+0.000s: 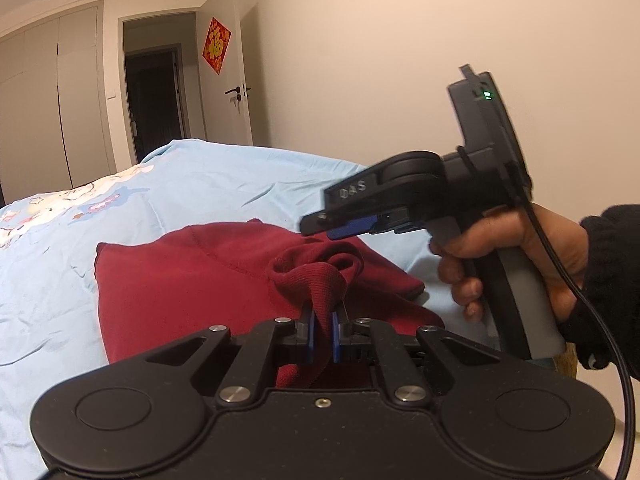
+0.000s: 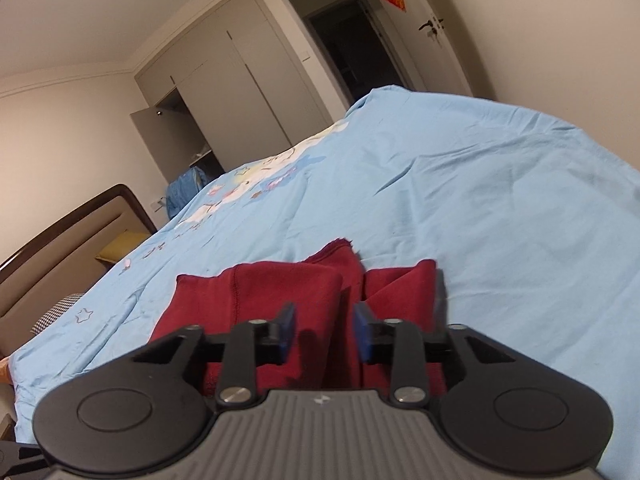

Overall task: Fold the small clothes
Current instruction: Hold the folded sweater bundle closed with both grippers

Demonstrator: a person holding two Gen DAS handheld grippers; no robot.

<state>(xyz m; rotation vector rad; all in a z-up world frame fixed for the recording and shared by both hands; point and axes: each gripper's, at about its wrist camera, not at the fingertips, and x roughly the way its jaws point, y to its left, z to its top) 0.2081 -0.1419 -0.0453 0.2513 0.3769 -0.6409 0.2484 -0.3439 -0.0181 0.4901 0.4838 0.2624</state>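
A dark red garment (image 1: pixel 180 276) lies partly folded on the light blue bedsheet (image 1: pixel 224 184). My left gripper (image 1: pixel 323 320) is shut on a ribbed cuff or hem of it, which bunches up just above the blue pads. In the left wrist view my right gripper (image 1: pixel 320 222) hovers above the garment's right side, held by a hand (image 1: pixel 520 256) in a black sleeve; side-on, its jaws look close together. The right wrist view shows the right gripper (image 2: pixel 325 334) open, nothing between its blue pads, with the red garment (image 2: pixel 280 292) below and ahead.
The bed fills most of both views, with a cartoon print (image 2: pixel 260 184) toward the far side and a wooden headboard (image 2: pixel 60 248) at the left. A wardrobe (image 2: pixel 224 80), an open doorway (image 1: pixel 154 100) and a white door (image 1: pixel 236 84) stand beyond. A black cable (image 1: pixel 600 320) hangs from the right gripper.
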